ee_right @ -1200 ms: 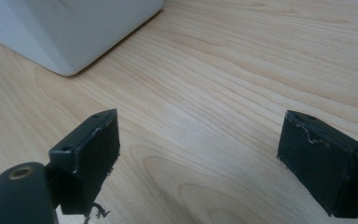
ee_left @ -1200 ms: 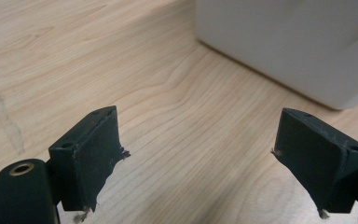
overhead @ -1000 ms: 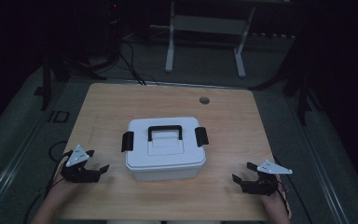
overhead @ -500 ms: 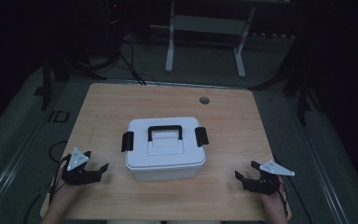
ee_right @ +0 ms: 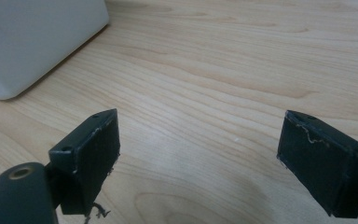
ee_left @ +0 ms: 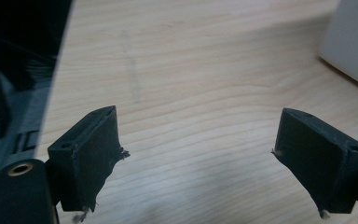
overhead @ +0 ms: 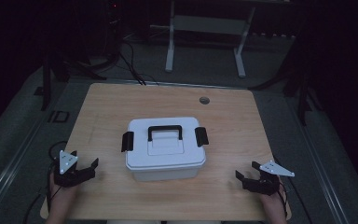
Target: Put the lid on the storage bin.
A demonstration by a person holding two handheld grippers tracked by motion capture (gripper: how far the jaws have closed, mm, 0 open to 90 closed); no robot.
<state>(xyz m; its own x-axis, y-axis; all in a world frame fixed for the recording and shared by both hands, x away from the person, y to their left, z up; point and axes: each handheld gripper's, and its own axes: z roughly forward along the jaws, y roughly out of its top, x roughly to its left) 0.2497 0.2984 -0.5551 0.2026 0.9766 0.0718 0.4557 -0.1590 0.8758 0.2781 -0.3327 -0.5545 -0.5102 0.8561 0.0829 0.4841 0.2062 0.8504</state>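
Both tongs are seen wide apart and empty. At the near left corner of the pale wooden tabletop (overhead: pixel 233 116), the left tongs (overhead: pixel 85 167) are held low in a hand (overhead: pixel 59 196), with nothing but bare wood grain between the black jaws in the left gripper view (ee_left: pixel 196 154). At the near right corner, the right tongs (overhead: pixel 246 176) are held likewise by the other hand (overhead: pixel 272 203), and only wood is framed by their jaws in the right gripper view (ee_right: pixel 198 154).

Between the two, at the middle of the tabletop and well apart from either pair, the white rectangular plastic storage box (overhead: pixel 164 154) is set. Its lid is judged to be closed: a black latch (overhead: pixel 127 141) is folded against the left end, a matching black latch (overhead: pixel 201 136) against the right end, and the black carrying handle (overhead: pixel 165 132) is laid flat on top.

No contact has yet been made, so the work is judged to be at its opening step, the approach. For the next move, each pair of tongs would have to be brought inward to the latch on its own side, and the jaws set around the clip's lower edge so that it can be swung outward.

Beyond the box, a small round grommet hole (overhead: pixel 204 100) is seen near the far edge.
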